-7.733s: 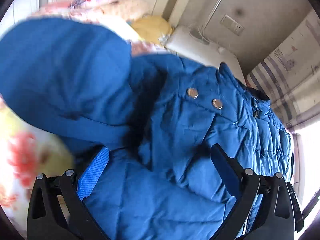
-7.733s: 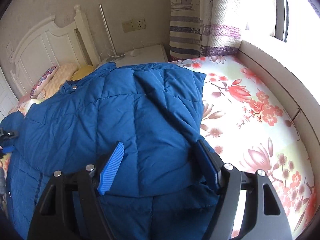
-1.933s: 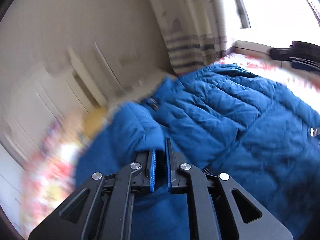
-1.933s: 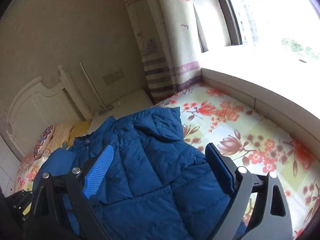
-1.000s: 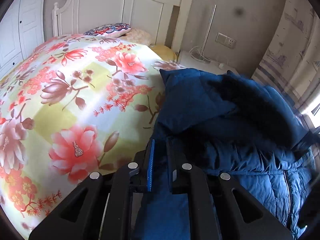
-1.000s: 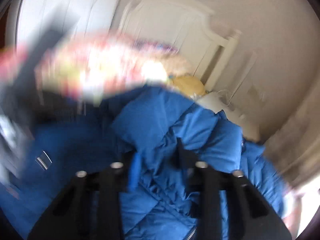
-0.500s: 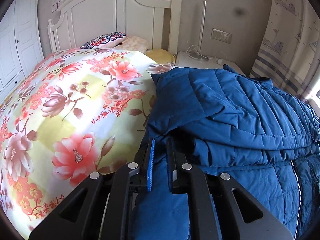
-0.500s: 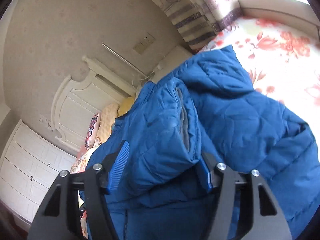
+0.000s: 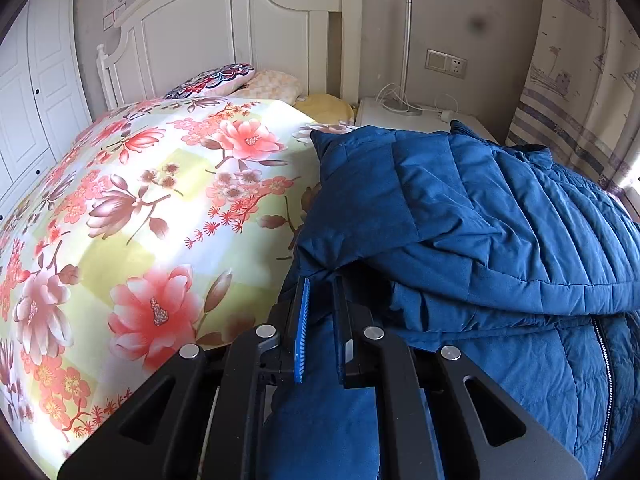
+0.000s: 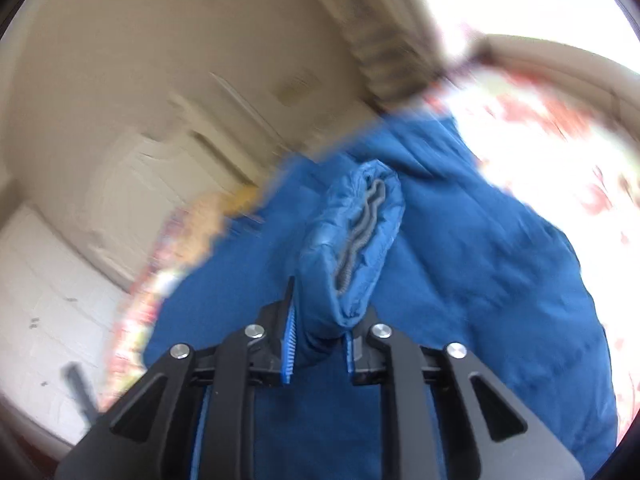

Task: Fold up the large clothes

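A large blue quilted jacket (image 9: 500, 232) lies bunched on the right side of the bed, a folded-over layer on top, its zipper at the lower right. My left gripper (image 9: 320, 284) is shut on the jacket's left edge, with blue cloth between the fingers. In the blurred right wrist view the jacket (image 10: 480, 260) spreads below. My right gripper (image 10: 320, 304) is shut on a sleeve cuff (image 10: 352, 240) with a grey inner band, which stands up between the fingers.
A floral bedspread (image 9: 140, 220) covers the bed left of the jacket. A white headboard (image 9: 224, 24), pillows (image 9: 240, 80) and a white nightstand (image 9: 408, 114) with a cable stand at the far end. A striped curtain (image 9: 580, 100) hangs at the right.
My right gripper has closed on the sleeve cuff and is moving fast, blurring its view. My left gripper stays shut on the jacket edge and has hardly moved.
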`<state>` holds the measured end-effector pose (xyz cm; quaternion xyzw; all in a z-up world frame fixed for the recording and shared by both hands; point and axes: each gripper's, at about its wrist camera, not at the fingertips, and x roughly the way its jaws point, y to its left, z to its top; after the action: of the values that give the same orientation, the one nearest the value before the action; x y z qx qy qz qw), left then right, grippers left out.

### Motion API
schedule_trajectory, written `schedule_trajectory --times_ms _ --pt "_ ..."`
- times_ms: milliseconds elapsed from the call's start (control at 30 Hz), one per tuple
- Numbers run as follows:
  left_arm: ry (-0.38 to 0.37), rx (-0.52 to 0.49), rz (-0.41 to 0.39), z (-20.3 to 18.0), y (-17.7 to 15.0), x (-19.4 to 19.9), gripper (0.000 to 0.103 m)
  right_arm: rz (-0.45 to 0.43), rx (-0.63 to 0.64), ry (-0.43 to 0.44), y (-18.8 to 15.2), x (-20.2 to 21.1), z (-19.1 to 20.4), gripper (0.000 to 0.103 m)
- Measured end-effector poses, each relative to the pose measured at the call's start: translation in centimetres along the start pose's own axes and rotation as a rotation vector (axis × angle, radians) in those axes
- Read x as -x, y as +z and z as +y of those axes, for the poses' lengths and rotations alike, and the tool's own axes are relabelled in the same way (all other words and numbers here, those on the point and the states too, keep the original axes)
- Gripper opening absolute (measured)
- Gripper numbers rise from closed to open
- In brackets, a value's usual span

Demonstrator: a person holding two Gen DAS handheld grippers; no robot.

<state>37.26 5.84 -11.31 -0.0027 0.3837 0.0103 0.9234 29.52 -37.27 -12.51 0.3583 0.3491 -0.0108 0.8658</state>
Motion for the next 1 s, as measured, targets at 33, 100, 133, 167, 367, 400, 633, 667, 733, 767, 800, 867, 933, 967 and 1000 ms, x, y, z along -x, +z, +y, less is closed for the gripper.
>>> schedule_trajectory --times_ms 33,100,133,167,367,400,633,667,733,767,800,867,933,967,1000 --pt "-0.002 -0.001 -0.002 0.0 0.0 0.1 0.009 0.006 -0.010 -0.014 0.0 0.1 -0.1 0.031" --pt "-0.014 -0.008 0.004 0.0 0.4 0.6 0.009 -0.040 0.036 -0.070 0.3 1.8 0.9 0.039" --pt "-0.018 0.000 -0.002 0.2 0.7 1.2 0.009 -0.077 0.072 -0.097 0.5 2.6 1.6 0.041" --pt "-0.033 0.020 -0.031 0.4 1.5 2.5 0.009 -0.153 0.144 -0.161 0.9 4.2 2.9 0.043" --pt "-0.072 -0.082 -0.108 -4.8 8.0 4.9 0.009 -0.215 0.496 -0.190 2.9 3.0 11.2 0.053" --pt "-0.064 -0.108 -0.085 -6.1 8.6 4.0 0.009 -0.189 0.541 -0.187 2.9 1.9 12.0 0.057" --pt "-0.004 -0.212 0.047 -10.4 5.4 -4.5 0.009 0.051 0.651 -0.309 1.2 -7.5 10.0 0.059" --pt "0.020 -0.257 -0.005 -10.8 4.5 -4.3 0.009 0.030 0.669 -0.283 0.9 -7.3 9.4 0.059" --pt "0.034 -0.274 -0.004 -10.9 4.3 -4.2 0.010 0.046 0.667 -0.276 1.2 -7.2 9.5 0.059" --pt "0.033 -0.274 0.002 -10.9 4.5 -4.4 0.010 0.047 0.659 -0.279 1.6 -6.7 9.7 0.058" --pt "0.031 -0.273 0.005 -10.8 4.5 -4.5 0.010 0.015 0.644 -0.280 1.6 -5.8 10.0 0.057" --pt "0.028 -0.270 0.003 -10.6 4.4 -4.5 0.010 -0.077 0.598 -0.266 2.2 -3.6 10.1 0.057" --pt "0.027 -0.268 0.002 -10.6 4.4 -4.5 0.010 -0.114 0.559 -0.284 2.7 -2.1 9.2 0.059" --pt "0.026 -0.267 0.002 -10.6 4.4 -4.5 0.010 -0.087 0.558 -0.304 2.7 -2.5 8.6 0.060" --pt "0.027 -0.268 0.002 -10.6 4.4 -4.6 0.010 -0.019 0.577 -0.337 2.4 -3.8 7.7 0.060"
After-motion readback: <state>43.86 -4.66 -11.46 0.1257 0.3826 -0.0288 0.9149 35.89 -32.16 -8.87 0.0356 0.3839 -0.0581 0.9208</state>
